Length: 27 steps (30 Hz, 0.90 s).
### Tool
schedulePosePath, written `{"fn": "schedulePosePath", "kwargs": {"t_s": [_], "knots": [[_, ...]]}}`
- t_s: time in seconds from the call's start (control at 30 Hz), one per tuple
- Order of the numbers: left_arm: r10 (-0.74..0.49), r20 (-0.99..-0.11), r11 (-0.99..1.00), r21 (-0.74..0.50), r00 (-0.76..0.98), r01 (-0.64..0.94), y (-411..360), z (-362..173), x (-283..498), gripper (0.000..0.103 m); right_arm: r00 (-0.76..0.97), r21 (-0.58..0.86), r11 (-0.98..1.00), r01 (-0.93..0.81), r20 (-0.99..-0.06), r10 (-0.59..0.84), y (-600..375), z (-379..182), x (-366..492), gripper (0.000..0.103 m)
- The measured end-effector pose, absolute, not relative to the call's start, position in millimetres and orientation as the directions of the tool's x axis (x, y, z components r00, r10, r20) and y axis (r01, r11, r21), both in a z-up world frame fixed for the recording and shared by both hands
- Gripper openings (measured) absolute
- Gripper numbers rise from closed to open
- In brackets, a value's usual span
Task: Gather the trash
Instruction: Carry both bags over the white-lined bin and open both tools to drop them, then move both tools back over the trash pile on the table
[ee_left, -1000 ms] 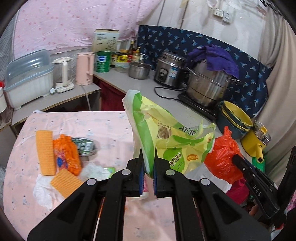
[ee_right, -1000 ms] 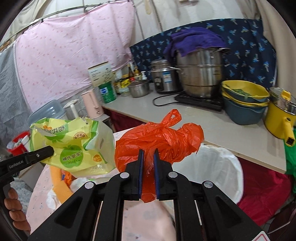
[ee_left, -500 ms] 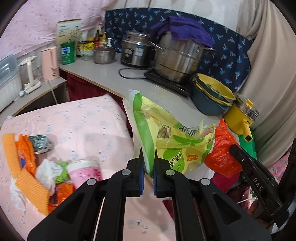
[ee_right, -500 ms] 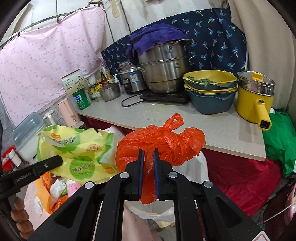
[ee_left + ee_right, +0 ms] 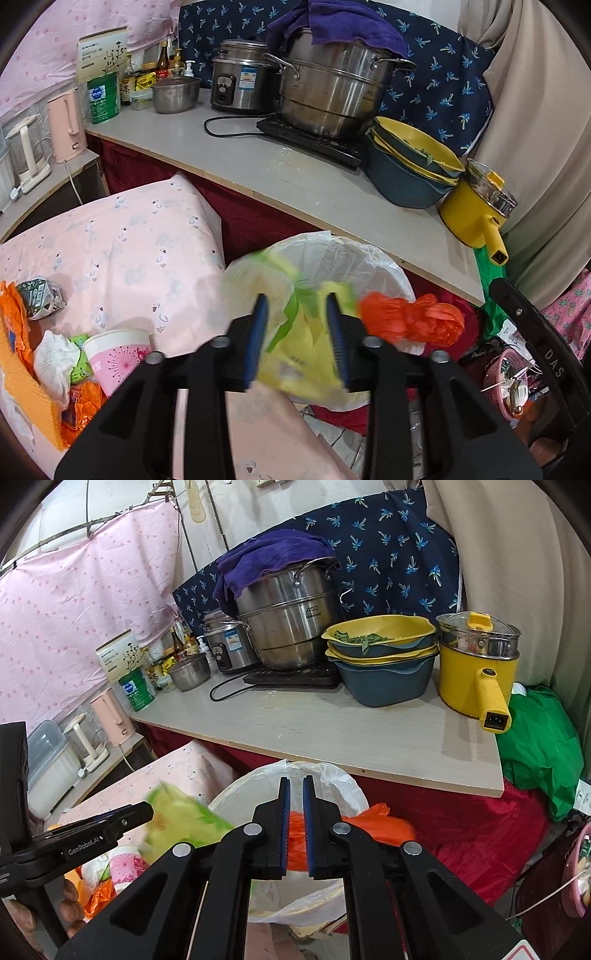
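A bin lined with a white bag (image 5: 373,258) stands between the pink table and the counter; it also shows in the right wrist view (image 5: 343,786). My left gripper (image 5: 297,332) is open above it. The blurred green-yellow bag (image 5: 303,354) is loose between its fingers, over the bin mouth; it also shows in the right wrist view (image 5: 181,819). My right gripper (image 5: 294,823) is nearly shut on the orange plastic bag (image 5: 373,823), held over the bin; that bag also shows in the left wrist view (image 5: 410,317).
The pink-clothed table (image 5: 122,240) carries more trash: a pink paper cup (image 5: 118,358), white tissue (image 5: 55,354), orange wrappers (image 5: 14,321), a crumpled foil pack (image 5: 38,299). The counter (image 5: 295,173) holds pots, bowls (image 5: 410,166) and a yellow kettle (image 5: 476,206).
Both grippers have moved right, over the bin. My left gripper has opened and the green-yellow bag is dropping from it. The orange bag has sunk lower in my right gripper.
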<state>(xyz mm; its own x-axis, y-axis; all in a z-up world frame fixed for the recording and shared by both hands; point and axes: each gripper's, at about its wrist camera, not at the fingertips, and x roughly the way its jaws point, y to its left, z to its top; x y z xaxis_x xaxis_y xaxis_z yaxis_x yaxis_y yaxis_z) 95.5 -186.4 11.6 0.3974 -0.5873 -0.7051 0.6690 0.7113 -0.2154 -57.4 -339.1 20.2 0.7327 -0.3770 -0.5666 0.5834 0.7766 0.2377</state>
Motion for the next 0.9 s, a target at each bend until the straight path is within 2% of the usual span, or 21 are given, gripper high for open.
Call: {"fn": "schedulePosePath", "kwargs": {"t_s": [0.13, 0.57, 0.67, 0.8, 0.9], "knots": [[-0.568, -0.696, 0.732, -0.182, 0.439, 0.657, -178, 14, 98, 0.05, 0.732, 0.245, 0.778, 0.579, -0.576, -0.364, -339, 15, -54, 0.007], [-0.513, -0.695, 0.794, -0.162, 0.504, 0.585, -140, 15, 110, 0.051, 0.747, 0.244, 0.809, 0.534, -0.584, -0.317, -320, 12, -35, 0.007], [-0.492, -0.697, 0.812, -0.15, 0.522, 0.565, -130, 14, 110, 0.053, 0.754, 0.241, 0.82, 0.519, -0.581, -0.307, -313, 14, -31, 0.011], [-0.455, -0.69, 0.842, -0.128, 0.563, 0.524, -111, 15, 107, 0.066, 0.764, 0.234, 0.838, 0.493, -0.577, -0.289, -300, 17, -25, 0.022], [-0.429, -0.687, 0.863, -0.118, 0.587, 0.492, -93, 16, 108, 0.068, 0.773, 0.227, 0.854, 0.468, -0.574, -0.271, -286, 19, -18, 0.028]]}}
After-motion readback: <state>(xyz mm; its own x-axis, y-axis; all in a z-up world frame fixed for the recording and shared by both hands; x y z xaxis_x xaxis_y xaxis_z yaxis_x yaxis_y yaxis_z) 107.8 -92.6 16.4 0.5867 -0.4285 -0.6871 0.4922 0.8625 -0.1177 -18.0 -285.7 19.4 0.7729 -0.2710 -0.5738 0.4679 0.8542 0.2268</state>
